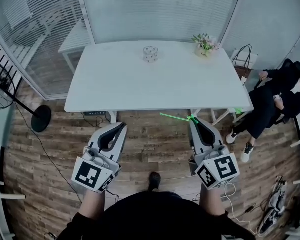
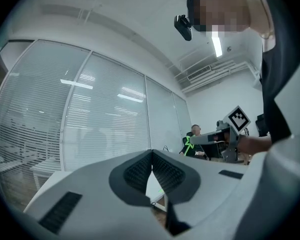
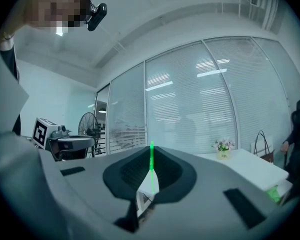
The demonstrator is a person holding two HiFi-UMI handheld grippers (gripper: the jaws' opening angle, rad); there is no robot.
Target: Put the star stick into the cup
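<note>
Head view: my right claw (image 1: pixel 193 120) is clenched on the green star stick (image 1: pixel 174 117), well short of the cup (image 1: pixel 150 53) on the surface (image 1: pixel 115 89); left claw (image 1: pixel 122 126) closed, empty. I'd tip the stick upright above the rim, then lower.

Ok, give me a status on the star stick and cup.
Right gripper shut on star stick. Left gripper shut, empty. Cup upright on table, stick not yet in. Nothing in the way.
</note>
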